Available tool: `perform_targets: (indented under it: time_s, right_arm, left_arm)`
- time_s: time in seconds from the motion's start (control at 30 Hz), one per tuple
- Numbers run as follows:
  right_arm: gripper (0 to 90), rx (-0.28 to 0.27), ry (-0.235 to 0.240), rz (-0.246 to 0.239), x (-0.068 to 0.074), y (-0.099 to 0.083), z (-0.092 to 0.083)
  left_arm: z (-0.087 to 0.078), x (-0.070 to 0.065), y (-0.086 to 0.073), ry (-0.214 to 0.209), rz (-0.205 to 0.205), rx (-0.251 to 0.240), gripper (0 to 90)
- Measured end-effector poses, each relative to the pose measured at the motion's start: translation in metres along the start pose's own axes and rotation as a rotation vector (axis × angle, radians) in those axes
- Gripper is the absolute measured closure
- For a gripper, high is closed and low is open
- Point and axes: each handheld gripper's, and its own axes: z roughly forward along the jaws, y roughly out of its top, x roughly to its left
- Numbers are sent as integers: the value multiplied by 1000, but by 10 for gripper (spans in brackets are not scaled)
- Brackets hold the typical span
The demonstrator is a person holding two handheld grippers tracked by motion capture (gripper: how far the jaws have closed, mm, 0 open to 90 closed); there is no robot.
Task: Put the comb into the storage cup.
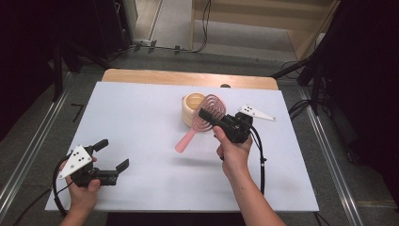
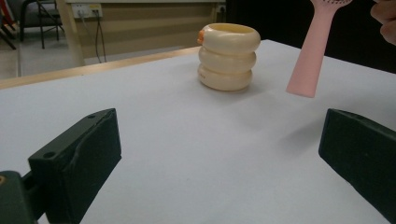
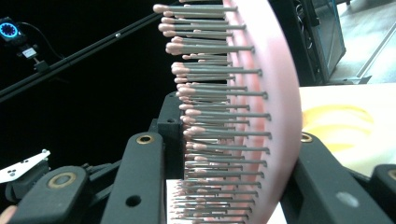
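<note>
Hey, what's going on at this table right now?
A person is working at a white table with a gripper in each hand. The right gripper is clamped on the head of a pink hairbrush, holding it in the air with the handle pointing down, next to a cream ring-shaped cup that stands upright on the table. The left gripper is open, holds nothing, and sits low over the near left part of the table.

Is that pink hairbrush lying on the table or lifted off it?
Lifted. The right gripper clamps the hairbrush by its bristled head, and its handle hangs clear above the white table.
</note>
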Motion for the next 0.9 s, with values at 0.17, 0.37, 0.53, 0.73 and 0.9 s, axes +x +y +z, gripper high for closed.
perform_targets:
  time_s: [0.17, 0.37, 0.53, 0.73, 0.9]
  right_arm:
    - [621, 2, -10, -7, -2, 3, 0]
    - [621, -2, -15, -14, -3, 8, 0]
    - [621, -7, -22, -19, -4, 13, 1]
    - [621, -23, -34, -26, -8, 20, -1]
    - [621, -30, -43, -35, -11, 25, -2]
  left_arm:
    - [-9, 7, -2, 30, -14, -10, 0]
    - [-15, 11, -6, 41, -22, -8, 0]
    - [-17, 12, -10, 47, -19, 0, 0]
    - [-19, 12, -14, 51, -23, 5, 0]
    - [-19, 11, -16, 50, -16, 9, 0]
